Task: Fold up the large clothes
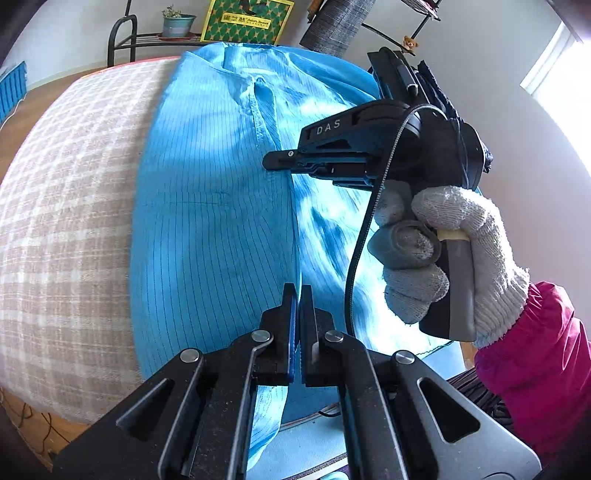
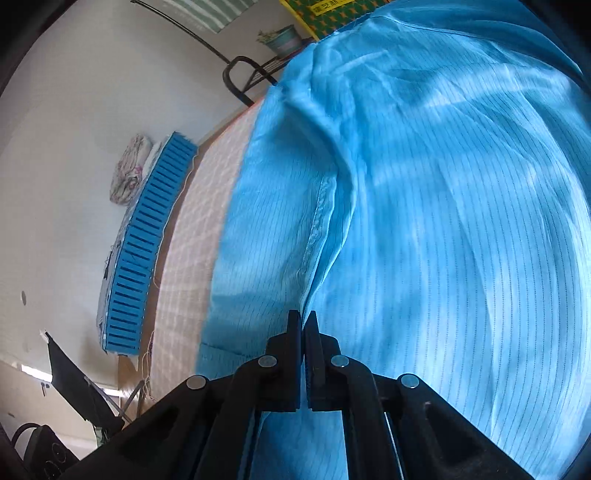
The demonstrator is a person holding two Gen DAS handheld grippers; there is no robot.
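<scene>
A large blue pinstriped garment (image 1: 214, 221) lies spread on a table with a beige checked cloth (image 1: 66, 221). Its collar points to the far edge. My left gripper (image 1: 298, 291) is shut on a raised fold of the garment near the front edge. My right gripper (image 1: 273, 162), held in a white knit glove, is shut on the same fold farther along, and lifts the right half of the garment. In the right wrist view my right gripper (image 2: 303, 317) pinches the blue garment (image 2: 443, 240), which fills most of the view.
A metal rack (image 1: 125, 40) with a potted plant (image 1: 177, 24) and a green-yellow box (image 1: 245, 20) stands behind the table. A blue slatted crate (image 2: 147, 251) stands left of the table. A bright window (image 1: 561, 85) is at the right.
</scene>
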